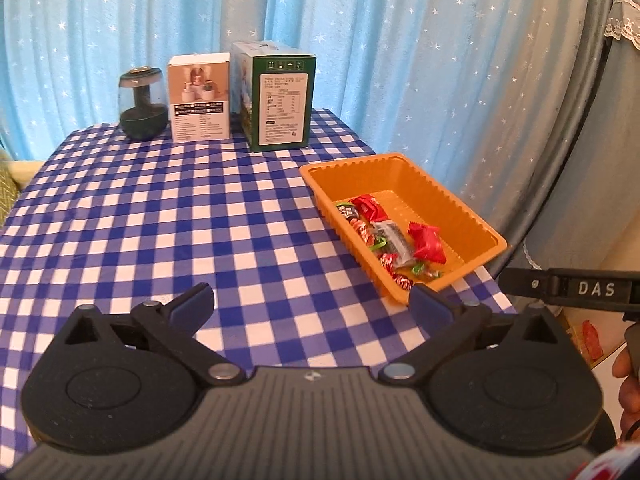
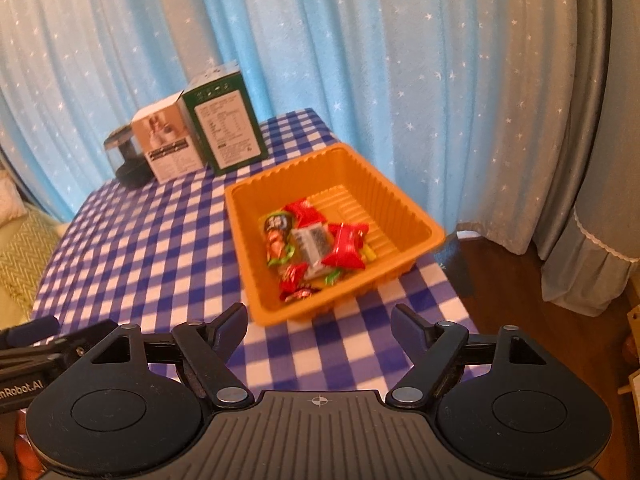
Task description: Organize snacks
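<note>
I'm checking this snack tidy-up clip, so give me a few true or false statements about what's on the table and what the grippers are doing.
1. The snacks lie inside the orange tray. True.
2. The left gripper is clamped on a red packet. False: its jaws stand wide apart with nothing between them.
3. The green box stands beside the white box at the far end of the checked tablecloth. True.
4. The right gripper holds the tray by its rim. False: it is open, empty, and short of the tray.
5. The tray is blue. False: it is orange.
</note>
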Demonstrator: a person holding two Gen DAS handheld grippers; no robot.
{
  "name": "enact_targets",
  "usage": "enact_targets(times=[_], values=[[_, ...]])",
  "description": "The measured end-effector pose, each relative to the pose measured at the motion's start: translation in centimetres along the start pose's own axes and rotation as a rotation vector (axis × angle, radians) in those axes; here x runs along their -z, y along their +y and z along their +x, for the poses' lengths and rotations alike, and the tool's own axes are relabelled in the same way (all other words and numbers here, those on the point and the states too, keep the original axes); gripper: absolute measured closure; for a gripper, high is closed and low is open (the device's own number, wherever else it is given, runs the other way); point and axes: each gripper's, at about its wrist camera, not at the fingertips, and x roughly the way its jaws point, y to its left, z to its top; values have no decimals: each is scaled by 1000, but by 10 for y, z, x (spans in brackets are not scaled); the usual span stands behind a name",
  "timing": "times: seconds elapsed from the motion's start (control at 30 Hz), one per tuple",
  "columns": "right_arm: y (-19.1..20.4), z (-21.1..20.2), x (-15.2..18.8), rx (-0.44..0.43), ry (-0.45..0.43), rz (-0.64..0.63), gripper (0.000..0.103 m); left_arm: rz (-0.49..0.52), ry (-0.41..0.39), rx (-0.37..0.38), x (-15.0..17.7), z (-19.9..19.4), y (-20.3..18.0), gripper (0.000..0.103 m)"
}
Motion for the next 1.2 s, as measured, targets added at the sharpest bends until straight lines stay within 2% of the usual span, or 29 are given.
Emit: enact_targets(times=[0.57,1.2], values=[[39,-43,33,-36,7,-58,24,-62,42,-62,31,-71,19,0],[44,-55,48,-58,26,-93,24,-74,56,-93,43,-84,26,0]])
